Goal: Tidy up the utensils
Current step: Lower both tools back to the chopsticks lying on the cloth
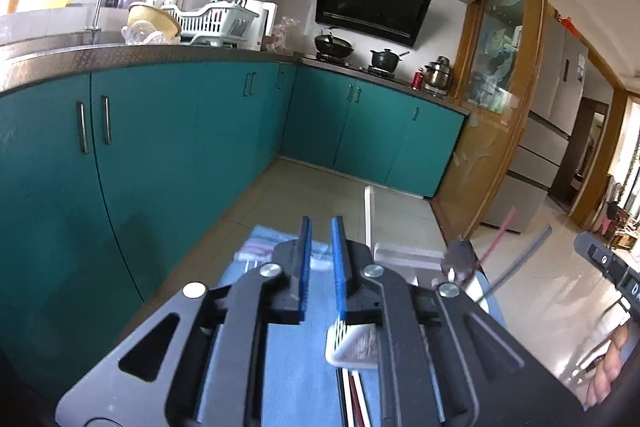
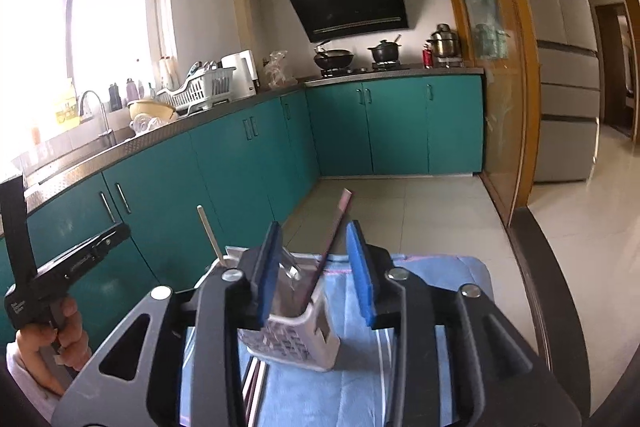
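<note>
A white slotted utensil holder point(image 2: 296, 341) stands on a blue cloth point(image 2: 420, 307) on a small table. It holds a dark red chopstick point(image 2: 334, 231) that leans up to the right and a metal utensil point(image 2: 290, 267). A white chopstick point(image 2: 209, 233) stands up behind it on the left. More chopsticks point(image 2: 256, 387) lie on the cloth in front of the holder. My right gripper point(image 2: 316, 263) is open, its blue pads point(image 2: 266, 275) on either side of the holder's top. My left gripper point(image 1: 322, 267) is open with a narrow gap and empty, above the cloth point(image 1: 296, 359), left of the holder's corner point(image 1: 354, 345).
Teal cabinets point(image 1: 160, 131) with a sink counter run along the left and far wall. A stove with pots point(image 1: 360, 51) and a black hood stand at the back. A glass sliding door point(image 2: 500, 87) and a fridge point(image 2: 564, 67) are on the right. Tiled floor lies beyond the table.
</note>
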The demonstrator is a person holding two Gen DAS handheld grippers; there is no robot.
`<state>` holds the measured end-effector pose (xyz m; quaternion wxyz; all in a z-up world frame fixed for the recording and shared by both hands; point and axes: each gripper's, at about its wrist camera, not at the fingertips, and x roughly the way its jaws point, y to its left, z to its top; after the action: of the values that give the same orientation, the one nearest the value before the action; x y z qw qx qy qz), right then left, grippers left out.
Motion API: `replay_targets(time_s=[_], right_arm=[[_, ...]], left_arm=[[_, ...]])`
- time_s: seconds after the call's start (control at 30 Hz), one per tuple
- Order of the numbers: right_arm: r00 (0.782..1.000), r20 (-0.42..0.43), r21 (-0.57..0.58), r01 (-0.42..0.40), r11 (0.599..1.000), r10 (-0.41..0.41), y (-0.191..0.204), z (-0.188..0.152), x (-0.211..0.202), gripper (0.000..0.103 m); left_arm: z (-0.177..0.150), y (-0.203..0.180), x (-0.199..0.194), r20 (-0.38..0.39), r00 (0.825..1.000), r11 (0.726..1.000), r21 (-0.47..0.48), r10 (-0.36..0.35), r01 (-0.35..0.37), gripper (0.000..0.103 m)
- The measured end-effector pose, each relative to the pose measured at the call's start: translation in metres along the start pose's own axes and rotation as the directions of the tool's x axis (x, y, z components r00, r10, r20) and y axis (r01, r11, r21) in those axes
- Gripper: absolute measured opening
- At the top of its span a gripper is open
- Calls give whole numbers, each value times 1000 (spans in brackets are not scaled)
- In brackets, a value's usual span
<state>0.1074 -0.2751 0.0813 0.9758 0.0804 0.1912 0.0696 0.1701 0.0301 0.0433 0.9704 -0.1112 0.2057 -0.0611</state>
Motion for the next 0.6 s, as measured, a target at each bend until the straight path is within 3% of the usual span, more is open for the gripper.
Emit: replay_targets(time_s=[0.13,0.23,0.3,0.4,0.5,0.6], right_arm=[[1000,-12,72,23,997,-22,-22,-30,-19,36],[990,-135,76,46,996,-35,-30,-67,-5,36],[968,-247,60,60,996,-44,-26,-97,18,36],[918,-397,27,24,999,-11,-6,-144,49,36],[888,-461,-40,-17,999,-3,26,-174,62,36],[882,-471,-44,-13,999,-9,38,-184,71,36]], left_arm=[[-31,7,7,-101,994,999,20,-47,49,18],[-62,9,24,-177,983,996,60,-55,66,23],[-81,10,33,-210,976,995,74,-56,73,32],[-105,11,46,-279,958,993,80,-62,87,32],[-121,14,53,-325,944,991,100,-49,86,32],[-127,16,52,-331,942,990,109,-48,88,34]])
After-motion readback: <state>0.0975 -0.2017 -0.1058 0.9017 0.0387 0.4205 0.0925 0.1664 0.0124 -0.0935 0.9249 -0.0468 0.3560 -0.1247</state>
